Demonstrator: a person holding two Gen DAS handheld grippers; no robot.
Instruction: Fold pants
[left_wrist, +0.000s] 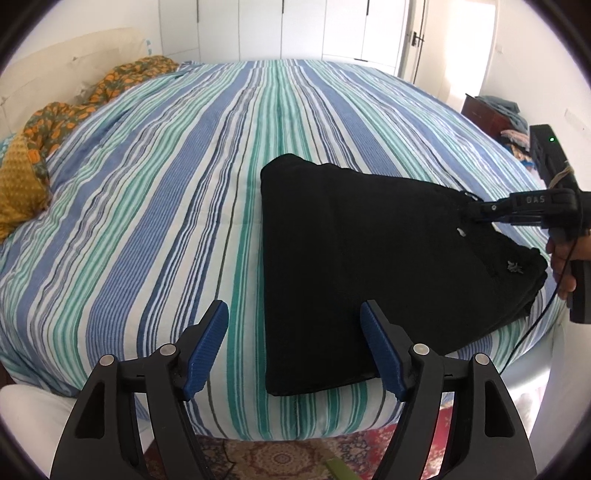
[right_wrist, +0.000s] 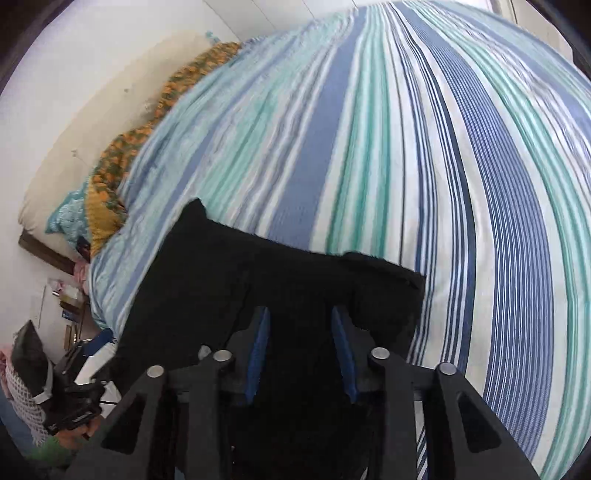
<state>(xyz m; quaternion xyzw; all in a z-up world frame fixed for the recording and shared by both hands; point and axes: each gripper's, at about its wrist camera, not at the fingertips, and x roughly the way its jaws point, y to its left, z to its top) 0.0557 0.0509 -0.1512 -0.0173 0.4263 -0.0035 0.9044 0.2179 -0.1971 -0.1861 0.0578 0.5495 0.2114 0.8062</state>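
2 grippers work over folded black pants (left_wrist: 369, 258) lying on a striped bedspread (left_wrist: 166, 184) near the bed's edge. Left gripper (left_wrist: 295, 325) hovers with jaws wide apart, empty, above the pants' near corner. Right gripper (right_wrist: 301, 325) has black fabric between its narrowed jaws; whether they pinch it I cannot tell.

The pants (left_wrist: 369, 258) are matt black cloth, soft and lint-free, lying near the bed's front edge. The bed cover (left_wrist: 166, 221) is woven striped cloth with a fine ribbed texture, slightly rumpled. The left gripper (left_wrist: 295, 343) has matt black plastic arms, ridged blue rubbery pads and shiny metal pins. A patterned rug (left_wrist: 280, 458) below looks like flat woven pile.
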